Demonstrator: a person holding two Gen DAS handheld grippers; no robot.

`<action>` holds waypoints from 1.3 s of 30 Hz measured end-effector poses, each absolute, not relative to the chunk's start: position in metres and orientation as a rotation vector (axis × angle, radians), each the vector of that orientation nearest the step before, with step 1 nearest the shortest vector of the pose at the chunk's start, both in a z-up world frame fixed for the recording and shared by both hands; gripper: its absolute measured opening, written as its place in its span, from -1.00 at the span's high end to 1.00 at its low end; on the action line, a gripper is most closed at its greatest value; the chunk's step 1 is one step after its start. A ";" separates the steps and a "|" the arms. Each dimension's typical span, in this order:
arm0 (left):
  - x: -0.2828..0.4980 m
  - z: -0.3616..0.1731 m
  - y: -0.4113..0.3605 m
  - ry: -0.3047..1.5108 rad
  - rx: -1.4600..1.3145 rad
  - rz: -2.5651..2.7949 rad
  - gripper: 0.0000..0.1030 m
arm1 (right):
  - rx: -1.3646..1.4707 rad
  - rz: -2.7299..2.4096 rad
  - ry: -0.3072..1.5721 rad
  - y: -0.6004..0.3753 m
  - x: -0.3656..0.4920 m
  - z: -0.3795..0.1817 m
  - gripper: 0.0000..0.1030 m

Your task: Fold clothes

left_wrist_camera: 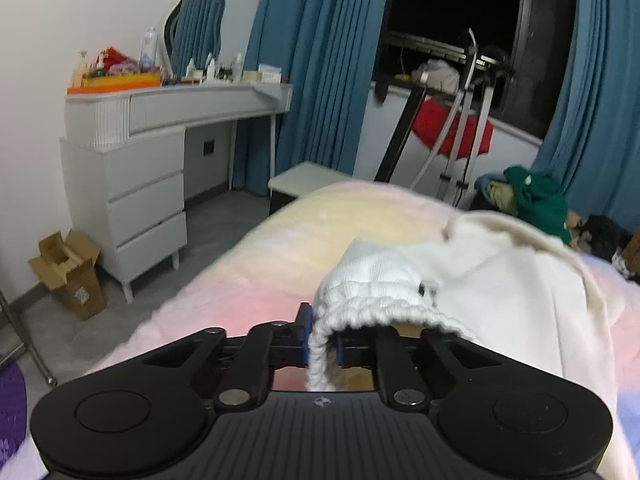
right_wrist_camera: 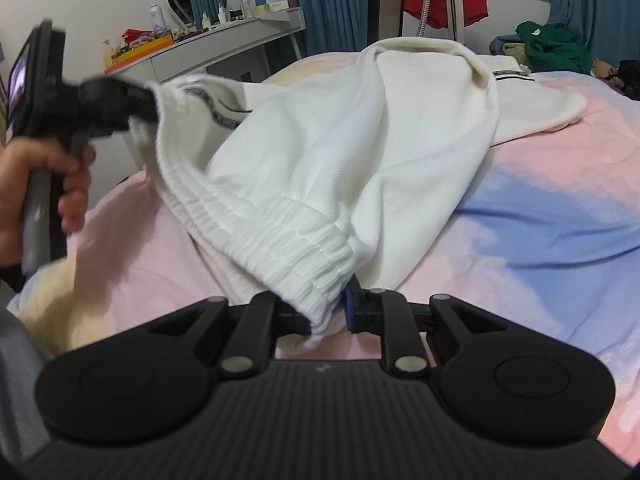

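A white garment [right_wrist_camera: 340, 148] with a ribbed elastic waistband [right_wrist_camera: 280, 248] is lifted off the bed at its near end, and its far end still lies on the blanket. My right gripper [right_wrist_camera: 326, 312] is shut on one end of that waistband. My left gripper [left_wrist_camera: 323, 344] is shut on the other end of the waistband [left_wrist_camera: 372, 304], which bunches over its blue pads. In the right wrist view the left gripper [right_wrist_camera: 150, 104] shows at the far left, held by a hand [right_wrist_camera: 52, 184], with the band stretched between the two.
The bed's pink, yellow and blue blanket [right_wrist_camera: 540, 216] lies under the garment. A grey dressing table [left_wrist_camera: 160, 120] with bottles stands at the left, beside a cardboard box [left_wrist_camera: 68, 276] on the floor. A pile of green and dark clothes [left_wrist_camera: 540, 196] sits at the bed's far right.
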State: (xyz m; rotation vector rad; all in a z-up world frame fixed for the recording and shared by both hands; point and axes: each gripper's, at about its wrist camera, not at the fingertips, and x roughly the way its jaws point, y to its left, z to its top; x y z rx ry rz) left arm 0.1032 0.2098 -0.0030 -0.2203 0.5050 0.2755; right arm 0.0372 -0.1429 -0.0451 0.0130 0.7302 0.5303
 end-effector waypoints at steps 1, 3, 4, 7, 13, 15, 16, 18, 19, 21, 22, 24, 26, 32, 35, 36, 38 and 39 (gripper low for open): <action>0.107 0.004 0.214 0.486 -0.219 0.280 0.81 | 0.036 0.549 0.729 -0.141 0.036 -0.045 0.65; 0.118 0.020 0.230 0.454 -0.198 0.296 0.82 | 0.097 0.607 0.719 -0.130 0.036 -0.040 0.65; 0.125 0.029 0.240 0.441 -0.188 0.305 0.82 | 0.127 0.638 0.710 -0.124 0.036 -0.037 0.65; 0.150 0.052 0.272 0.430 -0.165 0.336 0.82 | 0.175 0.715 0.686 -0.088 0.038 -0.028 0.64; 0.197 0.027 0.320 0.560 -0.129 0.387 0.81 | 0.204 0.774 0.716 0.003 0.056 -0.048 0.63; 0.207 0.008 0.336 0.615 -0.157 0.399 0.79 | 0.181 0.757 0.731 0.018 0.062 -0.061 0.62; 0.207 0.001 0.343 0.618 -0.176 0.401 0.76 | 0.168 0.755 0.730 0.021 0.063 -0.066 0.62; 0.202 -0.009 0.352 0.617 -0.206 0.398 0.71 | 0.150 0.766 0.716 0.020 0.064 -0.069 0.61; 0.199 -0.012 0.355 0.617 -0.214 0.393 0.63 | 0.156 0.773 0.707 0.017 0.065 -0.069 0.60; 0.192 -0.013 0.360 0.619 -0.217 0.390 0.46 | 0.174 0.774 0.694 0.009 0.066 -0.068 0.56; 0.189 -0.013 0.362 0.620 -0.215 0.389 0.38 | 0.184 0.770 0.689 0.005 0.066 -0.067 0.43; 0.178 -0.010 0.366 0.621 -0.205 0.386 0.11 | 0.205 0.765 0.680 0.000 0.066 -0.065 -0.22; 0.165 -0.005 0.364 0.621 -0.182 0.402 -0.16 | 0.211 0.770 0.658 -0.004 0.061 -0.062 -0.70; 0.111 0.024 0.346 0.574 -0.099 0.426 -0.66 | 0.187 0.764 0.612 -0.007 0.038 -0.046 -0.68; 0.085 0.044 0.330 0.543 -0.069 0.416 -0.69 | 0.173 0.743 0.579 -0.027 0.032 -0.027 -0.67; 0.077 0.050 0.323 0.531 -0.063 0.407 -0.70 | 0.166 0.734 0.565 -0.035 0.031 -0.020 -0.67; 0.068 0.064 0.306 0.512 -0.061 0.378 -0.71 | 0.151 0.714 0.538 -0.052 0.028 -0.007 -0.67; 0.065 0.069 0.295 0.503 -0.069 0.358 -0.72 | 0.146 0.699 0.521 -0.065 0.027 0.001 -0.67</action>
